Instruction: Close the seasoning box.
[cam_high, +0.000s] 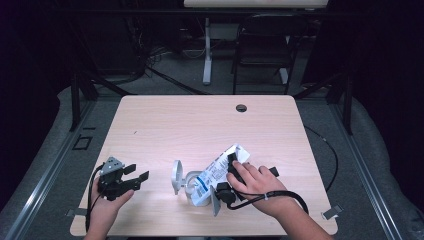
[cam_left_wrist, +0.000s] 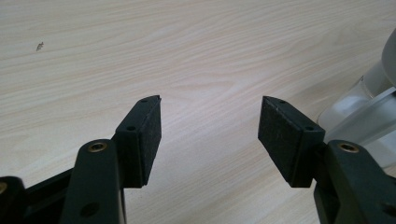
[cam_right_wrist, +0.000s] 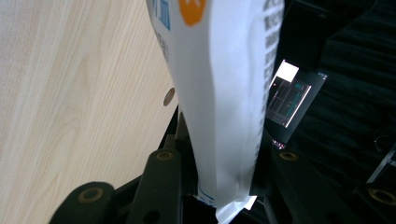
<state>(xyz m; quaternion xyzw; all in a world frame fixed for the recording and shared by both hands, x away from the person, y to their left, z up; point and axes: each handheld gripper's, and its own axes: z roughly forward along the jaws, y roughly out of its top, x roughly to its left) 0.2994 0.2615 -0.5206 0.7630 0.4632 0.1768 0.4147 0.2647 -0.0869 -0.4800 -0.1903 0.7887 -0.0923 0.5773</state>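
A white squeeze tube (cam_high: 214, 175) with blue print lies on its side on the wooden table (cam_high: 200, 125), near the front edge. Its flip cap (cam_high: 176, 176) stands open at its left end. My right gripper (cam_high: 239, 167) reaches over the tube's tail end under the person's hand. In the right gripper view the tube (cam_right_wrist: 219, 93) runs up between the jaws, and my right gripper (cam_right_wrist: 224, 140) is shut on it. My left gripper (cam_high: 137, 172) rests left of the cap, apart from it. Its jaws are open in the left gripper view (cam_left_wrist: 210, 121), with bare wood between them. The tube's clear neck (cam_left_wrist: 369, 107) shows at the right edge.
A round cable hole (cam_high: 241, 107) sits near the table's far edge, and a small dark mark (cam_high: 135, 132) lies at the left. Behind the table stand a black chair (cam_high: 262, 45) and a white desk leg (cam_high: 207, 50). Cables trail off the table's right side.
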